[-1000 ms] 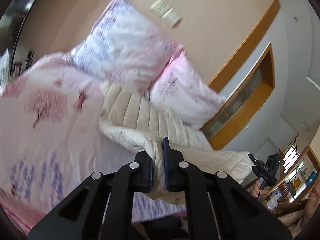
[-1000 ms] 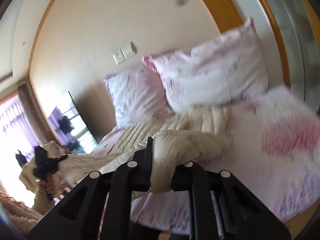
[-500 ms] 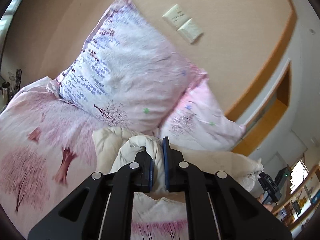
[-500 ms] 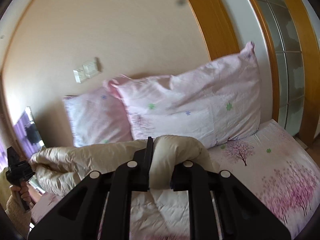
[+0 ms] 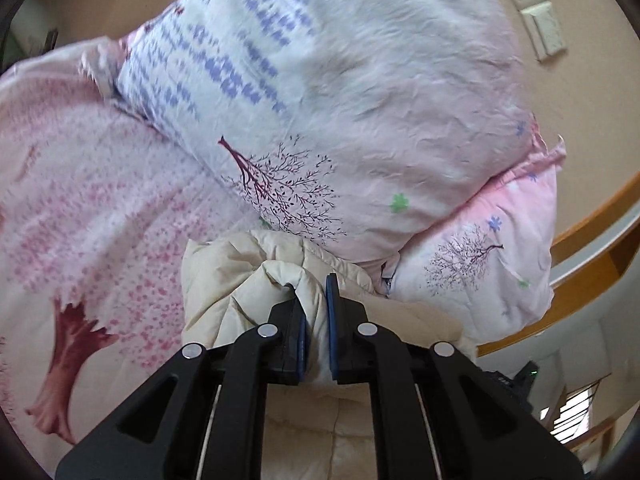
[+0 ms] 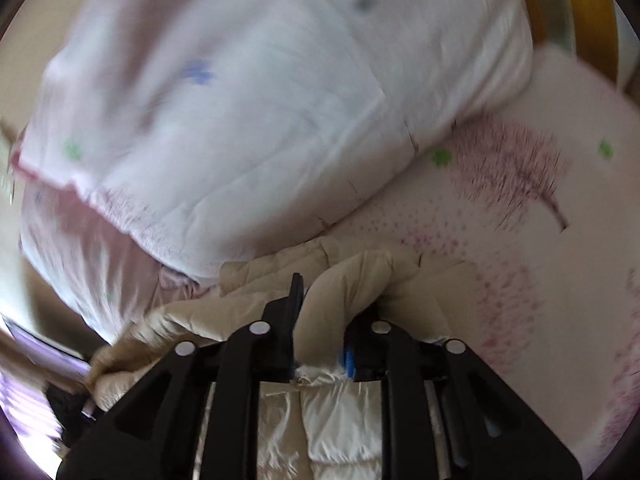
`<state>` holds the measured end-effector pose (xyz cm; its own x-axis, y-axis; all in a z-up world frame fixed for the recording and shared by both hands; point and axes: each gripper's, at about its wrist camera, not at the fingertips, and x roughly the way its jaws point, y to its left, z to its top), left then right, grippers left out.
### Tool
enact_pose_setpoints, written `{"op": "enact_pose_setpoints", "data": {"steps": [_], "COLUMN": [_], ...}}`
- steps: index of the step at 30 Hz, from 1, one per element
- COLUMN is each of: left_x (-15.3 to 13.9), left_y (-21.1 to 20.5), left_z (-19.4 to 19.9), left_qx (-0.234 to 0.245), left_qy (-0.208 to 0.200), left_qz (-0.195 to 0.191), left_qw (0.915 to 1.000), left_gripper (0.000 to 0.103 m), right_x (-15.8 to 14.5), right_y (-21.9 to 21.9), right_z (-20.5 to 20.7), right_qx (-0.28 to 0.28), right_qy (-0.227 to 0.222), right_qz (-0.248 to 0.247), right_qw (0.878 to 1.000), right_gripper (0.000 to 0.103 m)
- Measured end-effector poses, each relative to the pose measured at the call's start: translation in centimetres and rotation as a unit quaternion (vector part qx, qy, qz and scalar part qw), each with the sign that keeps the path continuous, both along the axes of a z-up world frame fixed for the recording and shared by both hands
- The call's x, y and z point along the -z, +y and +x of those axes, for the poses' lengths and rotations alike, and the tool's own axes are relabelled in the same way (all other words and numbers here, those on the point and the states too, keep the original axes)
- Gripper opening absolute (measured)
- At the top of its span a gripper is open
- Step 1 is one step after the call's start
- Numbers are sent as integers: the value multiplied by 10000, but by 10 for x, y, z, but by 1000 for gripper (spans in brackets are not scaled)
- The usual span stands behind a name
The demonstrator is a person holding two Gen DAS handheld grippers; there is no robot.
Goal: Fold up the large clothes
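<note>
Lying crosswise below pillows (image 5: pixel 360 100), cream jacket (image 5: pixel 224 292); left gripper (image 5: pixel 316 320) jaws clenched on fold, right gripper (image 6: pixel 320 320) jaws opening around fold.

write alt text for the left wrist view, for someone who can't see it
The left hand-held gripper is shut on a bunched fold of a cream quilted jacket lying on a bed with a pink tree-print sheet. Just beyond the jacket, two floral pillows lean against a beige wall with a switch plate.
</note>
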<state>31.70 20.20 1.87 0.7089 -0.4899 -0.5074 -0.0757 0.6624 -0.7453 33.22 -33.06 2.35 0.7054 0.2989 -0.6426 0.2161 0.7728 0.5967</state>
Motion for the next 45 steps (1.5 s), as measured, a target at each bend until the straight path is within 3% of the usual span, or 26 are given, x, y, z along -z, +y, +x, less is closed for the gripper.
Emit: {"op": "enact_pose_setpoints", "data": {"steps": [1,3,7,10,12,18,20,21,22,24,27,29,34,38,41,42,43,45], "left_x": [3,7,13,12,5,-5,2,4,8,11,13,13,19,25,18,12,7,-10], "left_y": [1,2,5,13,18,17,12,9,5,-2,-9,-10,-7,-5,-6,-5,-4,-5], "left_z": [1,4,5,-2,-8,-15,-14,-14,-13,-14,-18,-22,-37,-35,-34,-35,-36,-44], "left_qx": [-38,-49,-120,-232,-303,-224,-90,-32,53,139,278,331,389,337,334,309,263,110], "left_qy": [33,76,129,25,-91,109,282,331,380,414,384,368,361,408,363,303,238,-42], "left_qz": [-78,-217,-354,-542,-443,554,704,759,823,943,1165,1228,1548,1594,1528,1519,1543,1713], "left_qw": [10000,9997,9992,9983,9985,9982,9971,9966,9959,9946,9921,9912,9865,9858,9870,9874,9874,9851], "left_gripper": [8,18,38,57,67,66,63,54,49,28,14,10,8,8,8,10,12,24], "right_x": [3,9,4,-12,-18,-1,6,11,12,6,-8,-15,-5,17,22,16,11,-4], "right_y": [-2,-9,-19,-31,-35,-26,-18,-14,-12,-9,-6,-7,-9,-11,-6,-5,-4,0], "right_z": [4,11,11,-9,-15,-3,2,4,3,-6,-25,-39,-45,-36,-25,-28,-33,-47], "right_qx": [-1,63,262,732,653,-135,-235,-348,-373,-303,-244,-132,26,111,93,135,205,313], "right_qy": [40,43,-161,-509,-516,104,224,271,254,71,-148,-225,34,352,554,510,448,81], "right_qz": [184,586,581,-117,-635,-923,-915,-837,-800,-874,-895,-894,-1069,-1186,-1421,-1526,-1628,-1815], "right_qw": [9998,9983,9978,9959,9945,9956,9953,9955,9958,9957,9956,9957,9943,9923,9883,9869,9854,9829], "right_gripper": [32,59,62,71,71,63,38,12,11,9,9,8,8,9,16,23,36,45]}}
